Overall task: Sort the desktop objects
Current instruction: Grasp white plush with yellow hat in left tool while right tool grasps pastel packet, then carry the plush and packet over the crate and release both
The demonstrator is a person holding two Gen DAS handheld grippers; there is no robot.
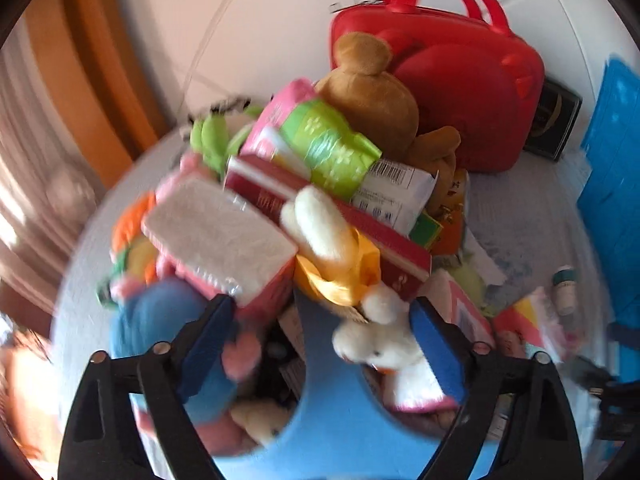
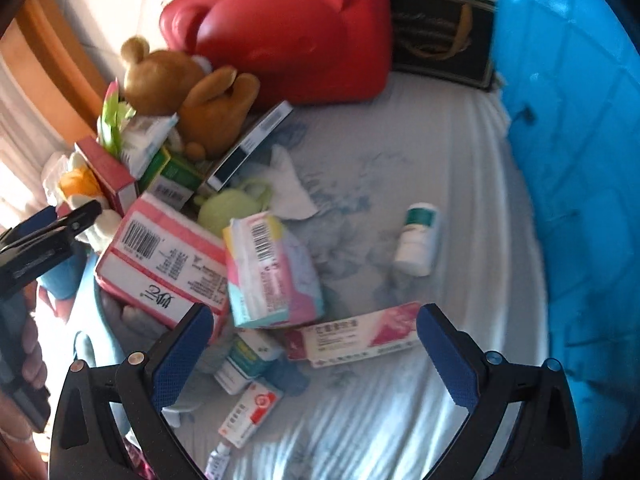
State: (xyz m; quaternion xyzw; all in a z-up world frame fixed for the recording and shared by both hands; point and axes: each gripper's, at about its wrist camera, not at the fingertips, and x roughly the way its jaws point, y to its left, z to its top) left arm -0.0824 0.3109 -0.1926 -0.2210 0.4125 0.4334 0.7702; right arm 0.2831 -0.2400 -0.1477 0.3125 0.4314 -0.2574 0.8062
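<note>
Red plastic catches the eye first: a hard case (image 2: 280, 28) with bear ears moulded into its lid sits at the top of the right wrist view, a brown teddy bear (image 2: 188, 92) slumped against its left side. Beside the case on the right lies a black box (image 2: 440, 40) with gold lettering too blurred to read. Below them a jumble of packets spreads over a pale patterned cloth (image 2: 460, 160). A pink-and-white tissue pack (image 2: 160, 264) shows a barcode and printed characters I cannot make out; a pastel pack (image 2: 272, 272) leans on it, also barcoded. A white bottle (image 2: 418, 240) with a green label lies alone, right of centre. A long pink medicine box (image 2: 360, 336) lies low in the frame, its writing illegible.

Both tools hang over the heap with nothing between the pads: the right gripper (image 2: 316, 344) has its jaws spread wide, and the left gripper (image 1: 320, 340) stands equally wide above a white plush rabbit (image 1: 376, 344) and a dark red box (image 1: 320, 216).
</note>
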